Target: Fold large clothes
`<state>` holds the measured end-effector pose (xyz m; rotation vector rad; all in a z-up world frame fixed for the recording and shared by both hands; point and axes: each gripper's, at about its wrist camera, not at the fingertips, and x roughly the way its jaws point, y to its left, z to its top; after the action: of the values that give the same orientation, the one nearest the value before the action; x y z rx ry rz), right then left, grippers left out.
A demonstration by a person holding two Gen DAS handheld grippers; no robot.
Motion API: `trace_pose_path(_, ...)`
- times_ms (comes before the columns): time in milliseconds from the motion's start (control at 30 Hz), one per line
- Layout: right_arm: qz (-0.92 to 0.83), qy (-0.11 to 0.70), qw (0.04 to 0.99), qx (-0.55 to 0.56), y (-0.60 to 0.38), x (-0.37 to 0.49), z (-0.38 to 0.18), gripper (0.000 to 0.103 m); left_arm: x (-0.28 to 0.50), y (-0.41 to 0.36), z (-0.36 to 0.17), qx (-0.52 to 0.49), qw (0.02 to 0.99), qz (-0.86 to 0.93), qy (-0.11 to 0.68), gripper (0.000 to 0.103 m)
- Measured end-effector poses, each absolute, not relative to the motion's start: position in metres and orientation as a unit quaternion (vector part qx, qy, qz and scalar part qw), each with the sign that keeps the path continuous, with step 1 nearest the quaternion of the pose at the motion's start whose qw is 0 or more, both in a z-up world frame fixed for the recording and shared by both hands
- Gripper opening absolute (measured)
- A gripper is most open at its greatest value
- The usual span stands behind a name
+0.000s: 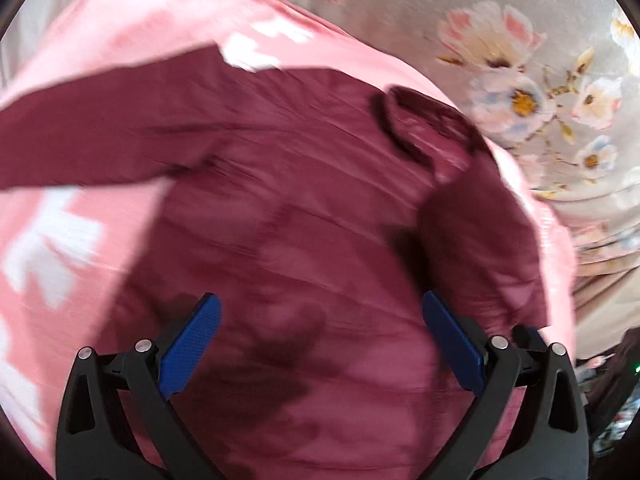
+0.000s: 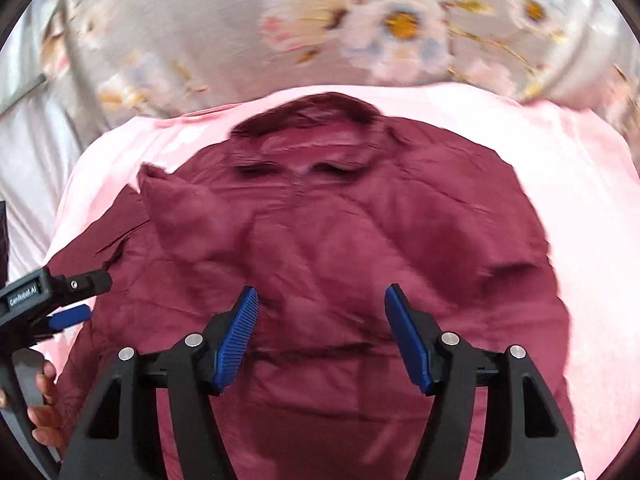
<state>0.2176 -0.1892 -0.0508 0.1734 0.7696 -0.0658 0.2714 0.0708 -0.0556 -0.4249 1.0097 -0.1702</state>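
Maroon shirt (image 2: 340, 248) lay spread on a pink cloth (image 2: 580, 208), filling the centre and lower half of the right wrist frame. Its collar (image 2: 308, 120) sat at upper centre. One sleeve (image 2: 192, 216) was folded in over the body at centre left. Pink cloth sat on a grey floral sheet (image 2: 240, 20) that ran across the top of the frame.

Right gripper (image 2: 322, 332) hung over the shirt body at lower centre, blue pads (image 2: 236, 344) spread apart, nothing between them, only fabric below. Could not tell if the tips touched the cloth.

Left gripper (image 2: 70, 314) came in at the left edge of the right wrist frame, over the shirt's edge. A hand (image 2: 44, 404) was on its handle at lower left.

In the left wrist view the left gripper (image 1: 320, 344) was spread wide, pads (image 1: 192, 344) well apart, nothing pinched, shirt (image 1: 300, 220) below. Collar (image 1: 424, 124) was at upper right here. The other sleeve (image 1: 100, 128) stretched flat toward the left edge across the pink cloth (image 1: 60, 248), which had white patches on it. Floral sheet (image 1: 520, 60) was at upper right. Both views were motion-blurred.
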Motion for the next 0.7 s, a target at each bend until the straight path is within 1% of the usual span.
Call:
trace_pose_path(100, -0.02, 0.373, 0.922, 0.098, -0.199, 0.205, -0.049, 0.065, 0.263, 0.054, -0.057, -0.201, 0.852, -0.09, 0.475, 0.098)
trace_pose_path(200, 0.015, 0.379, 0.917, 0.126, -0.196, 0.21, -0.054, 0.064, 0.258, 0.055, -0.056, -0.193, 0.856, -0.081, 0.473, 0.098)
trace_pose_path(233, 0.027, 0.389, 0.912, 0.129, -0.19, 0.214, -0.057, 0.062, 0.256, 0.058, -0.055, -0.195, 0.856, -0.076, 0.472, 0.098)
trace_pose_path(433, -0.014, 0.399, 0.912, 0.092, -0.173, 0.216, -0.064, 0.061, 0.253, 0.076, -0.059, -0.237, 0.834, -0.079, 0.493, 0.098)
trace_pose_path(567, -0.087, 0.408, 0.909, 0.015, -0.173, 0.199, -0.075, 0.061, 0.25, 0.06, -0.072, -0.261, 0.81, -0.106, 0.515, 0.098)
trace_pose_path(633, -0.101, 0.414, 0.905, 0.015, -0.179, 0.191, -0.081, 0.061, 0.254, 0.044, -0.081, -0.26, 0.798, -0.116, 0.531, 0.098)
trace_pose_path(700, -0.099, 0.421, 0.901, 0.041, -0.192, 0.185, -0.085, 0.061, 0.258, 0.034, -0.086, -0.242, 0.804, -0.107, 0.532, 0.096)
